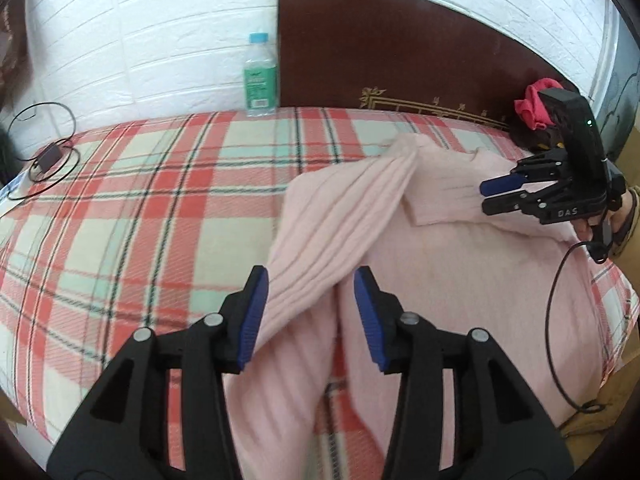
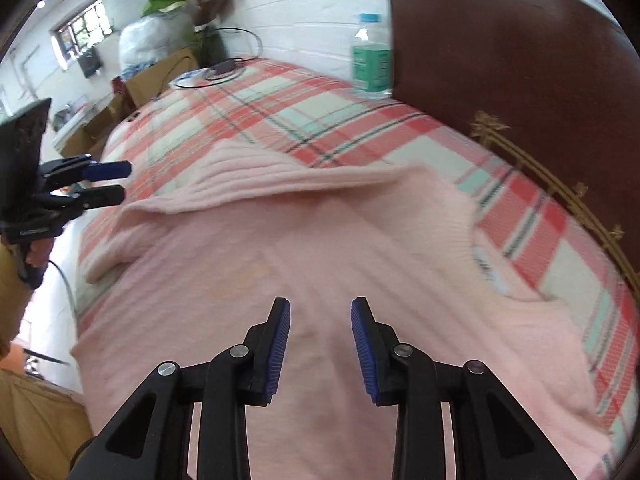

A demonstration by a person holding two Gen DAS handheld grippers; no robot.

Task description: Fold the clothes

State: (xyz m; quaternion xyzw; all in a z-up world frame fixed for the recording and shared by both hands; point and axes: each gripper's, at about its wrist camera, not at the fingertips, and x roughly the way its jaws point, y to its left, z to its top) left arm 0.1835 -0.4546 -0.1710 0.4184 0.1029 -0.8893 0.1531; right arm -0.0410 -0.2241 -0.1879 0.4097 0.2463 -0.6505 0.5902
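A pink ribbed sweater (image 1: 440, 264) lies on the plaid bed cover, and it fills most of the right wrist view (image 2: 320, 248). One sleeve (image 1: 344, 216) is folded diagonally across its body. My left gripper (image 1: 312, 276) is open, its jaws hovering either side of that sleeve near the sweater's left edge. My right gripper (image 2: 320, 308) is open and empty above the sweater's body; it also shows in the left wrist view (image 1: 490, 196) over the collar area. The left gripper appears at the left of the right wrist view (image 2: 124, 182).
The plaid bed cover (image 1: 140, 216) spreads to the left. A dark wooden headboard (image 1: 380, 48) stands behind. A water bottle (image 1: 260, 76) stands by the white wall. A charger with looped cable (image 1: 48, 156) lies at the far left. A red cloth (image 1: 534, 102) sits by the headboard.
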